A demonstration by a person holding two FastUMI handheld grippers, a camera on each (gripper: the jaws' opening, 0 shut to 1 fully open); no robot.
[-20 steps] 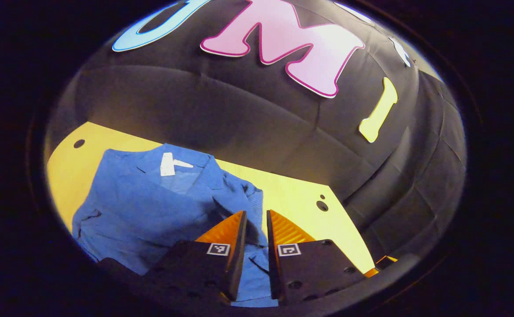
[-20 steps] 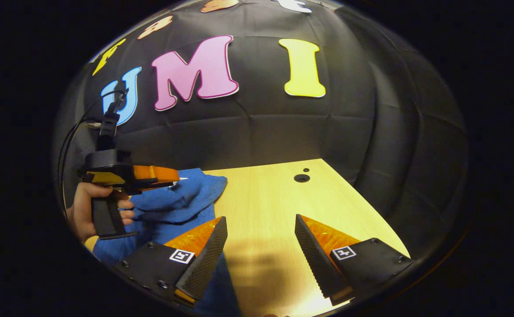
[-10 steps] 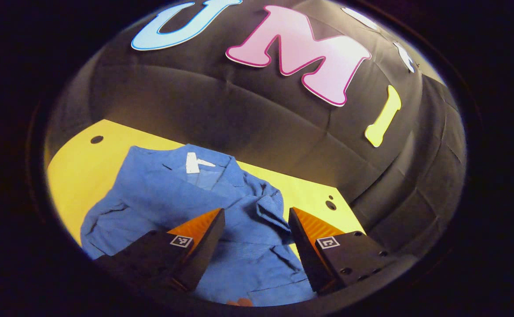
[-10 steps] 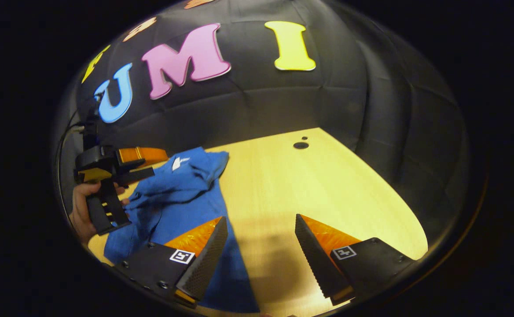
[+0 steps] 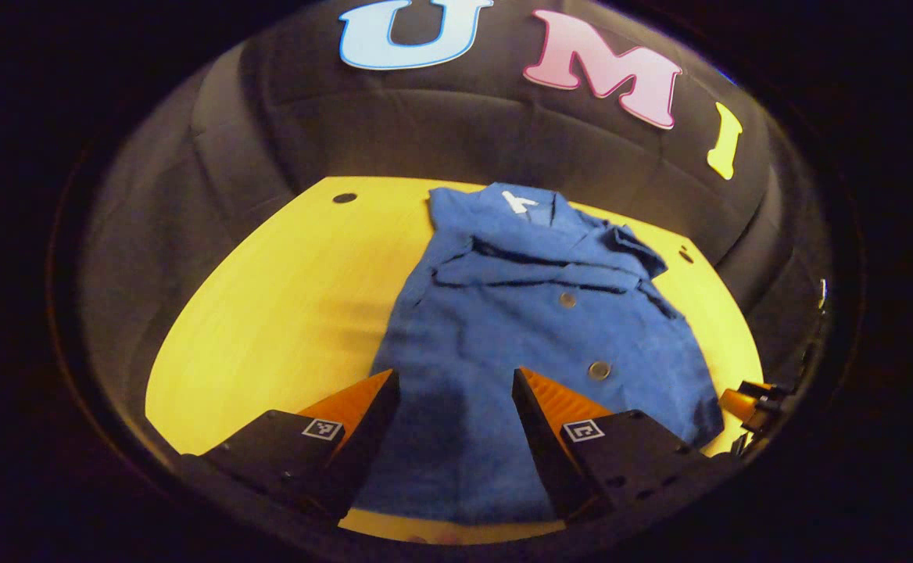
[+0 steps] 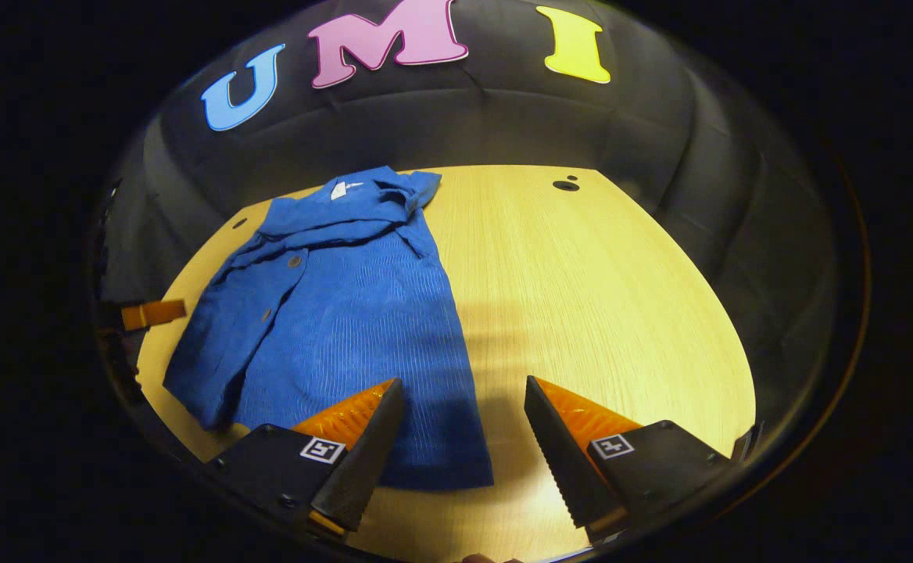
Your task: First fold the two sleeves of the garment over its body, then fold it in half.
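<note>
- In the middle of the left gripper view, the blue shirt now lies flat on the yellow table; a second ago a sleeve was being held up.
- The left gripper has let go and pulled back, fingers apart.
- The right gripper hangs above, fingers apart too.
- The shirt runs top to bottom (collar up top).

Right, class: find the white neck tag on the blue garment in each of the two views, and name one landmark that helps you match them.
Left gripper view: the white neck tag sits at the collar, top centre of the blue garment, just below the booth wall.
Right gripper view: the tag is at the collar, upper left of centre, at the garment's far end.
Shared landmark: the round hole in the wooden table near its far edge.
</note>
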